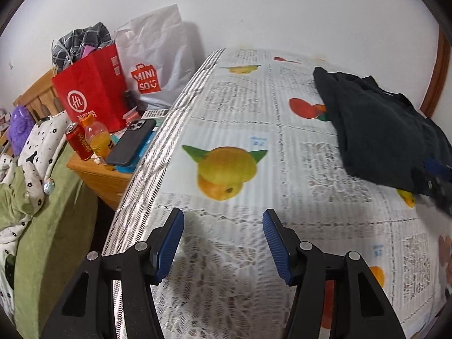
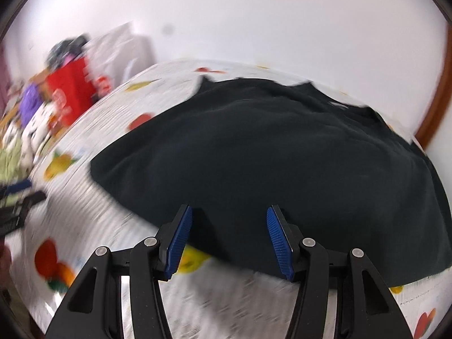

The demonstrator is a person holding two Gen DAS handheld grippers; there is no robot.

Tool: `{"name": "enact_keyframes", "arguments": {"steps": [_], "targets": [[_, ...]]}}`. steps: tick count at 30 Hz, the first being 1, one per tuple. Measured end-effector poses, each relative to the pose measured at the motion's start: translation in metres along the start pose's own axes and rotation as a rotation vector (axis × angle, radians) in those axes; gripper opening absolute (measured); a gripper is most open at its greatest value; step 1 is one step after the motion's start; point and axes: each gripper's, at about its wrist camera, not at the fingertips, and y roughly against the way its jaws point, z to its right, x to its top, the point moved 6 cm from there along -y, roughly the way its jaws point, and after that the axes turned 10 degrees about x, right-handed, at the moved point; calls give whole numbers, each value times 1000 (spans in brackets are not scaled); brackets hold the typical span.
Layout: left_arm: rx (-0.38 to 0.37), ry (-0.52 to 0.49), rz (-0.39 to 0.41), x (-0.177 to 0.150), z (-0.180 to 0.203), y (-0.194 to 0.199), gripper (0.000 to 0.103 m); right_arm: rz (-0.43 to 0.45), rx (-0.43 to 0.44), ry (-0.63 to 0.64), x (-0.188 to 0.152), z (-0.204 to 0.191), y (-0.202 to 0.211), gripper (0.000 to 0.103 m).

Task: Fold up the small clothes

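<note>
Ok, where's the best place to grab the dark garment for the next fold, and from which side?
Probably the near hem of the dark garment, at its left corner, approached from the front with the right hand-held gripper. That edge lies free and flat on the fruit-print tablecloth, right under the open jaws, while the far side bunches up.

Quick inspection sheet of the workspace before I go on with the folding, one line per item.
Surface: table under a fruit-print cloth.
Job's things: dark garment lying on the cloth, bunched, at the table's right side in the left wrist view.
Clutter: red bag, white Miniso bag, phone, can and orange bottle on a side cabinet.
Grippers: left hand-held gripper open, empty; right hand-held gripper open over the garment's near edge.
Cables: nothing seen.
Surroundings: white wall, green bedding.
</note>
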Motion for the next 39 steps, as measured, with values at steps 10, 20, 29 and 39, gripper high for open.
{"name": "enact_keyframes", "arguments": {"steps": [10,20,29,39], "targets": [[12,26,-1,9,-4,-17,74,-33,-38,241,-7,-54,-12,65],[-7,32,-8,11,-3,-25,88,-16,-101,350,26,-73,-47,65],[-7,37,-5,8,-3,-24,92,-3,-143,323,49,-78,-72,29],[-6,37,-5,8,-3,-24,92,147,76,65,82,-37,-13,13]]}}
